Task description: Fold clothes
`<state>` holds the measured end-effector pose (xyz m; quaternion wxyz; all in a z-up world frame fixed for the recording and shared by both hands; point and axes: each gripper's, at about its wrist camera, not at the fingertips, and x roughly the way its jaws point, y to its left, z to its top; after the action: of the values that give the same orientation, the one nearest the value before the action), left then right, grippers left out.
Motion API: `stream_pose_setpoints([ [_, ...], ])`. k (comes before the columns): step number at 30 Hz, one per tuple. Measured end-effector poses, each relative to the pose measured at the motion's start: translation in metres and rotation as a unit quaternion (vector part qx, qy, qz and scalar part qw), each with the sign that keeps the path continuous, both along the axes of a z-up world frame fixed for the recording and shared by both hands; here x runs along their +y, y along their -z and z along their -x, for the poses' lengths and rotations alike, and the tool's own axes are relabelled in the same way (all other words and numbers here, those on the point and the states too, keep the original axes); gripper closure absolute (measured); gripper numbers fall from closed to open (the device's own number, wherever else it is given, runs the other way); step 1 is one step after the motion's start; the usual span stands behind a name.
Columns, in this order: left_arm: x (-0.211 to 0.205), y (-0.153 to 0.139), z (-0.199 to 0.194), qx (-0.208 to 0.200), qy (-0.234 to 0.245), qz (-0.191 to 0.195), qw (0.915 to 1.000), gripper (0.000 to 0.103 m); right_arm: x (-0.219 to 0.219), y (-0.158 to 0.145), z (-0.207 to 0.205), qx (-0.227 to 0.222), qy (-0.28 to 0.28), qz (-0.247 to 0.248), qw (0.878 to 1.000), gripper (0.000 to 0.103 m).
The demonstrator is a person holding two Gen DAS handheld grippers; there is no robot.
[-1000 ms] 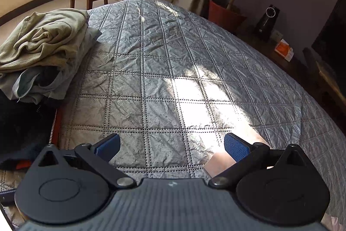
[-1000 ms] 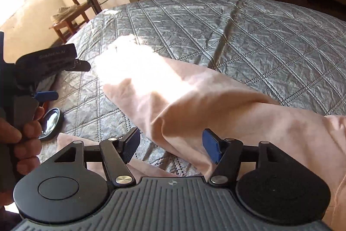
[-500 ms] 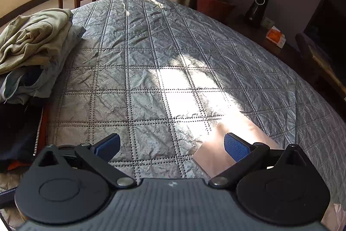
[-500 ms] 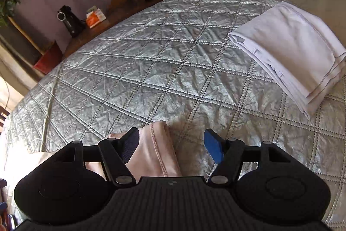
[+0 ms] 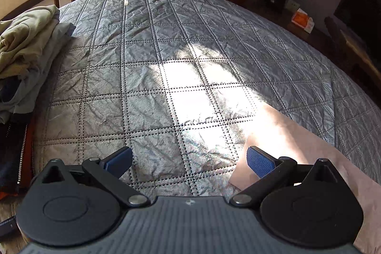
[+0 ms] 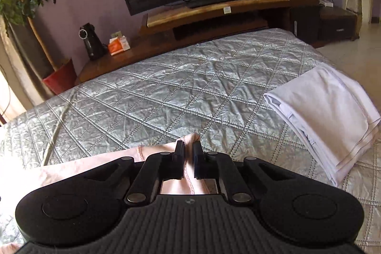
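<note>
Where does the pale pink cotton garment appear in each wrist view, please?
Left wrist: pale pink cotton garment lies lower right, under the open left tool's right finger.
Right wrist: its hemmed edge sits bottom centre, pinched in the right tool.
Shared landmark: orange-and-white box beyond the bed.

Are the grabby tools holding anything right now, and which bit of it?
The right tool is pinched shut on the pink garment, at a bunched-up edge with a stitched seam. The left tool is open and holds nothing.
</note>
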<state>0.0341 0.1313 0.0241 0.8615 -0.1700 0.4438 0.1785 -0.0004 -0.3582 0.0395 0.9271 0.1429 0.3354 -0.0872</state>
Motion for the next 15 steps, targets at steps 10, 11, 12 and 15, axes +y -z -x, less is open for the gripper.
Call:
stream_pose_setpoints([
  [10, -0.02, 0.005, -0.011, 0.023, 0.017, -0.037, 0.9989, 0.001, 0.089, -0.013, 0.047, -0.058, -0.032, 0.062, 0.996, 0.043],
  [11, -0.022, 0.006, -0.012, 0.026, 0.021, -0.042, 0.9986, 0.001, 0.105, -0.012, 0.047, -0.047, -0.071, 0.065, 0.994, 0.044],
  [12, -0.025, 0.007, -0.012, 0.029, 0.025, -0.046, 0.9982, 0.001, 0.12, -0.01, 0.048, -0.037, -0.107, 0.069, 0.991, 0.049],
  [15, -0.028, 0.006, -0.012, 0.029, 0.029, -0.053, 0.9978, 0.001, 0.152, -0.001, 0.05, -0.019, -0.151, 0.087, 0.984, 0.064],
])
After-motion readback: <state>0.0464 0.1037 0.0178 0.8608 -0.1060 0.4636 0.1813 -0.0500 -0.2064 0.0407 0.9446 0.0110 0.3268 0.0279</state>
